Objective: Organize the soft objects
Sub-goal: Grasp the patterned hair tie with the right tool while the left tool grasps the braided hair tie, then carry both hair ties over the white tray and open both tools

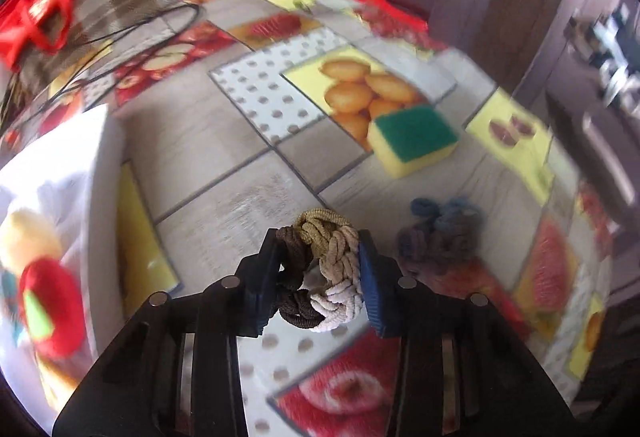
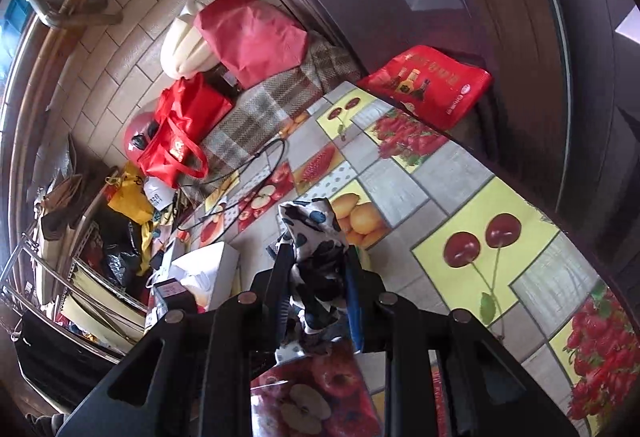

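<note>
Holding both loads already, you have the left tongs (image 1: 320, 277) clamped on a braided bundle of hair ties (image 1: 320, 269), brown at one end and cream at the other, pinched across its middle with its long axis running near to far between the pads. Your right tongs (image 2: 316, 285) are closed on a black-and-white spotted cloth (image 2: 316, 237), which sticks up past the tips and hangs clear of the surface (image 2: 460, 173). What matters for the coming move, as I judge it, is the white box (image 1: 102, 157) at the left of the left wrist view, close beside the left tongs, with a red plush toy (image 1: 52, 313) already inside. It lies left of the bundle, so the left hand looks the nearer one to drop first. Just right of the left tongs a second tangle of blue and purple hair ties (image 1: 440, 233) rests loose on the surface. Farther off, right of centre, sits a yellow and green sponge (image 1: 412, 141), untouched.
</note>
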The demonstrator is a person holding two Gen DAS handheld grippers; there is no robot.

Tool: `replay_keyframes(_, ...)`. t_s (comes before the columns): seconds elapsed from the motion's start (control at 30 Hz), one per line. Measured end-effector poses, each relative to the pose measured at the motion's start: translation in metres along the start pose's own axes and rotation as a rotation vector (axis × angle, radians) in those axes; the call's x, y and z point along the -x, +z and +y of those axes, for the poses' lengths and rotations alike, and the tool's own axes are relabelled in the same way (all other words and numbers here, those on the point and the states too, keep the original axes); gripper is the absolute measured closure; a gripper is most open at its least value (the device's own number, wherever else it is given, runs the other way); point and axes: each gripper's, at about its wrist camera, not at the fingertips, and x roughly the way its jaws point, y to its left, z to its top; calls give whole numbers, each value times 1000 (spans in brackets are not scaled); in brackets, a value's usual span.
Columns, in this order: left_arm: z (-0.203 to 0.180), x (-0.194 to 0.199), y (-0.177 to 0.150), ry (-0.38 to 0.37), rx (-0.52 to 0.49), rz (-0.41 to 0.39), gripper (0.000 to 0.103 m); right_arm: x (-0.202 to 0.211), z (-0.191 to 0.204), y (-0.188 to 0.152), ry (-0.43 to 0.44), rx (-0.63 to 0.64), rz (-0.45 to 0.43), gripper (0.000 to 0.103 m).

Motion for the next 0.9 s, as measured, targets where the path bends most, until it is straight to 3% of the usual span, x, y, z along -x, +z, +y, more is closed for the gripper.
replay_keyframes(0.17,16,82,-3,-14,104,-161,66,7,34,-3,35,78,-21,80)
replay_keyframes(0.3,39,149,-7,53,156,-291,66,9,70,-5,95,136,-47,80)
replay_keyframes(0.67,109,228,-56,225,320,-366,66,-25,152,-27,254,231,31,80)
replay_keyframes(0.9,131,267,-79,286,358,-430,66,-31,195,-39,330,293,54,80)
